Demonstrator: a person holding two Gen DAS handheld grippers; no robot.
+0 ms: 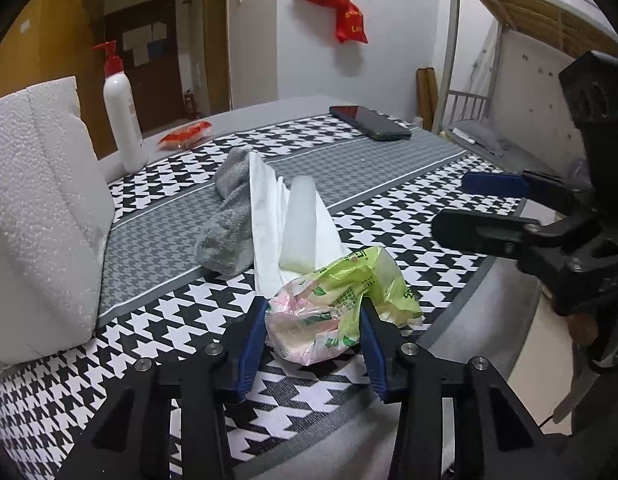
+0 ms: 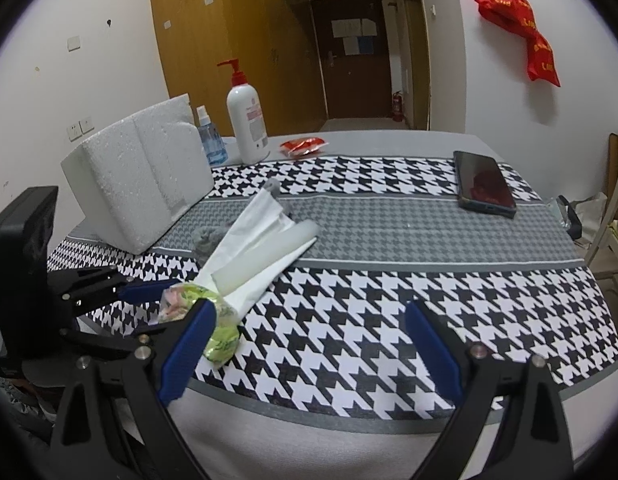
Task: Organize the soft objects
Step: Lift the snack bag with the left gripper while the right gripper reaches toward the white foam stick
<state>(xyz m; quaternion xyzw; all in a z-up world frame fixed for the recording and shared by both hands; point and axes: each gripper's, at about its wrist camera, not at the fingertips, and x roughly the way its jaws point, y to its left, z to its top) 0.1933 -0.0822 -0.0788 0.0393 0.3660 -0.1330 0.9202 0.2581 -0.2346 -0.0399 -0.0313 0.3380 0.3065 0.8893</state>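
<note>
Left gripper (image 1: 314, 334): blue pads set on either side of a crumpled tissue pack (image 1: 341, 304), green and pink plastic wrapper. Both pads press into the wrapper, which bulges between them; the pack is gripped. It sits low over the near edge of the table (image 2: 309, 440), on the black-and-white checked cloth (image 2: 369, 320).

White tissues (image 1: 269, 216) fan out of the far end of the pack, pointing away across the cloth. A grey sock (image 1: 225, 216) lies just beyond, touching the left side of the tissue fan, on the grey band of the cloth.

Right gripper (image 2: 309, 340): jaws wide apart, nothing between them, only checked cloth underneath. It is to the right of the pack; its left finger is just beside the wrapper, and contact cannot be told. In the left wrist view it comes in from the right edge, well apart from the sock.

Elsewhere on the table:
- white foam block (image 2: 141, 172), far left
- white pump bottle (image 2: 247, 120) with red top, upright, behind the block
- small blue spray bottle (image 2: 211, 136) between block and pump bottle
- red snack packet (image 2: 305, 146), far centre
- dark phone (image 2: 485, 184), flat, far right

Red bags (image 2: 517, 20) hang on the wall at the right.
</note>
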